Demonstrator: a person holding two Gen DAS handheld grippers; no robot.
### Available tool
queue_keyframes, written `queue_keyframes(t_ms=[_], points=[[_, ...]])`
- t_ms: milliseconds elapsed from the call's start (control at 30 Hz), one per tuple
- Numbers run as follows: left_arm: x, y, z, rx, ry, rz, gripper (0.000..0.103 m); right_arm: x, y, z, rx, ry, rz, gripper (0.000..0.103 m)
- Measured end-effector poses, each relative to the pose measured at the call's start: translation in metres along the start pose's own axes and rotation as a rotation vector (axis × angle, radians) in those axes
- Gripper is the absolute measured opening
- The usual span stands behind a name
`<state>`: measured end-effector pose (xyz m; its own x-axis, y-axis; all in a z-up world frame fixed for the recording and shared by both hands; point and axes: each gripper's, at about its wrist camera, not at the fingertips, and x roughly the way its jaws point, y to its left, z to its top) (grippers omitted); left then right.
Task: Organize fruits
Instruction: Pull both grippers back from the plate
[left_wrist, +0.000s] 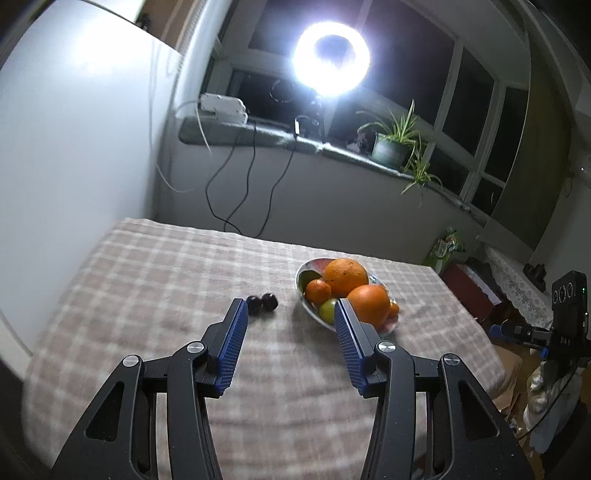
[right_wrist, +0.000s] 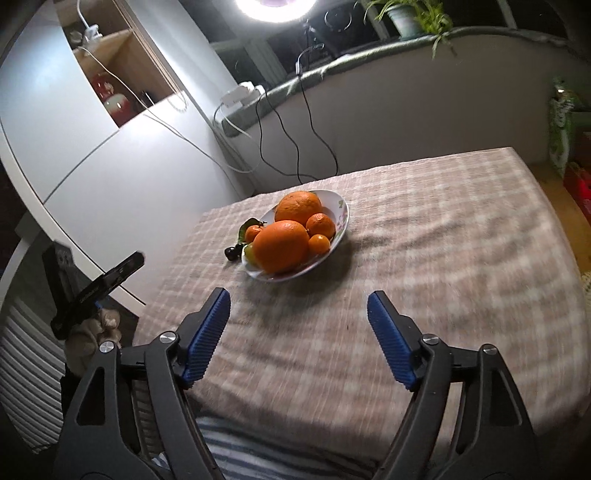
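Note:
A white plate on the checked tablecloth holds two large oranges, small mandarins, a green fruit and a green leaf. Two small dark fruits lie on the cloth left of the plate. My left gripper is open and empty, above the cloth just short of the dark fruits and the plate. My right gripper is open and empty, short of the plate.
The table stands against a white wall and cabinet. A ring light, cables and a potted plant are at the windowsill behind. Boxes and clutter stand right of the table.

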<state>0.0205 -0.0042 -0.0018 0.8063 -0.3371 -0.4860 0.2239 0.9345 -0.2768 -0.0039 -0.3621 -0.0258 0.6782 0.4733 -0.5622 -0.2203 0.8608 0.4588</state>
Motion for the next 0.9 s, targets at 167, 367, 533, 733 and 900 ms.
queue_keyframes(t_ms=[167, 367, 533, 733, 900], points=[[-0.030, -0.002, -0.018, 0.026, -0.044, 0.022, 0.052, -0.026, 0.013, -0.018, -0.020, -0.042, -0.032, 0.080], [-0.059, 0.000, -0.033, 0.027, -0.091, 0.040, 0.052, -0.039, 0.032, -0.032, -0.059, -0.072, -0.053, 0.084], [-0.077, -0.006, -0.041, 0.055, -0.125, 0.057, 0.052, -0.043, 0.054, -0.042, -0.126, -0.090, -0.075, 0.084], [-0.094, -0.016, -0.045, 0.095, -0.169, 0.081, 0.052, -0.041, 0.080, -0.049, -0.215, -0.101, -0.085, 0.084], [-0.102, -0.015, -0.048, 0.103, -0.185, 0.078, 0.052, -0.033, 0.107, -0.054, -0.296, -0.087, -0.088, 0.084]])
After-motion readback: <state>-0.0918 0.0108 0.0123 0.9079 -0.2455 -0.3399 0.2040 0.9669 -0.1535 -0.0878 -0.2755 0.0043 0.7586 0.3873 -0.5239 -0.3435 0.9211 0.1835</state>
